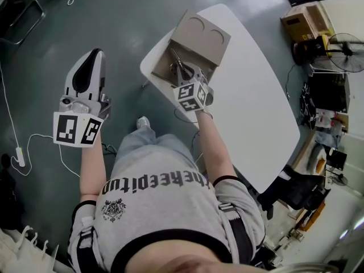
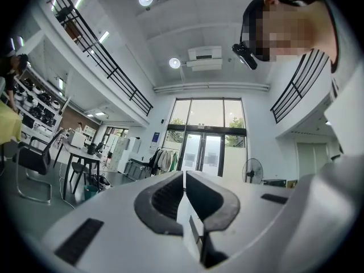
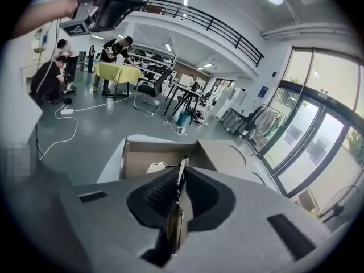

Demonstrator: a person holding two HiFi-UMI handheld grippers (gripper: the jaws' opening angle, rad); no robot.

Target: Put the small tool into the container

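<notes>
Box (image 1: pixel 200 38) on the table (image 1: pixel 256 95) sits open, pale scrap (image 3: pixel 154 166) inside, right gripper (image 1: pixel 183 73) pinching a thin tool (image 3: pixel 181 178) above it, left gripper (image 2: pixel 184 175) closed, empty.

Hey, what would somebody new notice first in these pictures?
The right gripper pinches a thin metal tool over the open cardboard box at one end of the white table. The left gripper, jaws shut and empty, hangs off to the left above the grey floor.

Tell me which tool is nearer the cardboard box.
Right. The right tool, gripping a thin metal piece, is at the open cardboard box; the left tool is beside the table, above the floor.
</notes>
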